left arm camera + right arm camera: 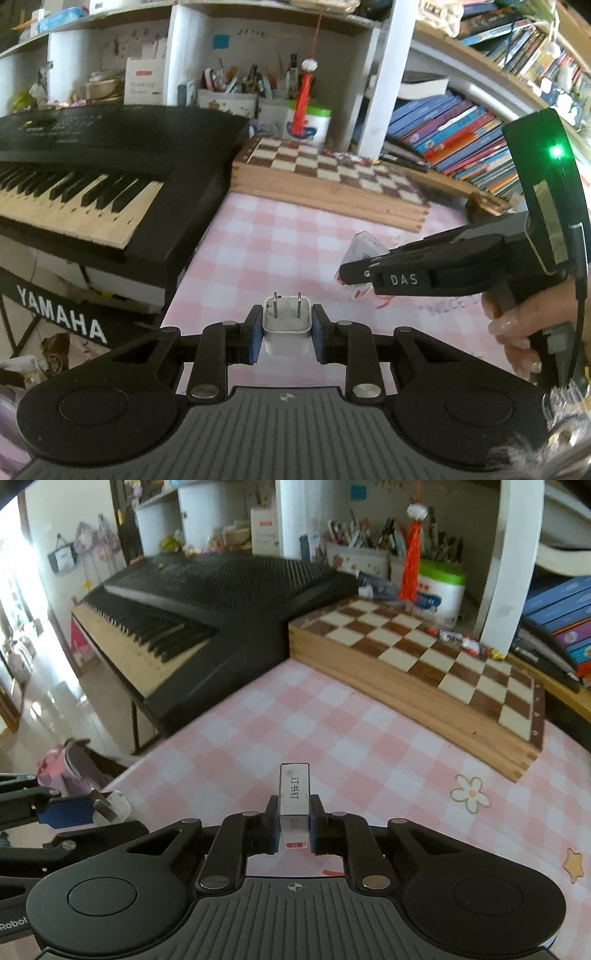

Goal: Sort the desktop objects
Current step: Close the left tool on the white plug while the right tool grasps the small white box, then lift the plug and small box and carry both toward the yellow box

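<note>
Between blue pads point(255, 341), a rounded white glossy charger point(286, 334).

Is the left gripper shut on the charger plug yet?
Yes: the left gripper is shut, blue pads against both sides of the charger plug, prongs pointing forward.

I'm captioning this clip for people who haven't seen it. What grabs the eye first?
Both grippers are loaded: the left gripper clamps a white plug adapter, the right gripper a small white staple box, above the pink checked tablecloth. Behind lie a black keyboard and a wooden chessboard.
</note>
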`<state>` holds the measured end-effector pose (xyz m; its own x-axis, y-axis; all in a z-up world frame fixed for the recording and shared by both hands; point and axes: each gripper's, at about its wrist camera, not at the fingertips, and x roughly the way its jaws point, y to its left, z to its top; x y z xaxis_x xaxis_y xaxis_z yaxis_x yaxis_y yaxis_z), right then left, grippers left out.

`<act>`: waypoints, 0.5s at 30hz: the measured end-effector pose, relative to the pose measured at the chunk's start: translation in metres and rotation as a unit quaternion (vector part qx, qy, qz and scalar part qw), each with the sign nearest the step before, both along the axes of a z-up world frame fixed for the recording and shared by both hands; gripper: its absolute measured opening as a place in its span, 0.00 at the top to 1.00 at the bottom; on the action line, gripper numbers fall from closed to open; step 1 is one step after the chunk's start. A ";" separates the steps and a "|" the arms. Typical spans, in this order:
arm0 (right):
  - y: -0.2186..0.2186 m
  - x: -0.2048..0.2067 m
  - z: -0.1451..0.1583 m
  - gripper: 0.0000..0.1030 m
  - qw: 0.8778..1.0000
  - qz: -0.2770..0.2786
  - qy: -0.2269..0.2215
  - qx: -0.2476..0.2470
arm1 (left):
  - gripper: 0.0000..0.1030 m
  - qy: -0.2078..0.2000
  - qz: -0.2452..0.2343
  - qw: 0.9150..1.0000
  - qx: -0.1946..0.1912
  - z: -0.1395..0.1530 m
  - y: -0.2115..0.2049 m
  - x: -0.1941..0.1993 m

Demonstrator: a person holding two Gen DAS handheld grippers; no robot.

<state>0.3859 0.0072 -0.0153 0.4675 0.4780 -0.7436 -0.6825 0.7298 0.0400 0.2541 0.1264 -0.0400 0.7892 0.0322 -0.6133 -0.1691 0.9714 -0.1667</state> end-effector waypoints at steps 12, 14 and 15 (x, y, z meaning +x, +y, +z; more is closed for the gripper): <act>-0.035 -0.060 0.051 0.86 0.995 -0.083 -0.040 0.023 | 0.76 -0.047 -0.060 0.997 -0.025 0.035 -0.009 -0.042; -0.042 -0.073 0.058 0.86 0.994 -0.097 -0.046 0.026 | 0.76 -0.053 -0.070 0.996 -0.028 0.042 -0.009 -0.052; -0.045 -0.079 0.061 0.86 0.993 -0.103 -0.049 0.028 | 0.76 -0.056 -0.074 0.995 -0.031 0.045 -0.009 -0.057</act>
<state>0.3071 -0.0376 0.0458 0.6283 0.4040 -0.6648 -0.5207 0.8533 0.0265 0.1969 0.1172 0.0047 0.8462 -0.1245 -0.5182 -0.0016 0.9717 -0.2361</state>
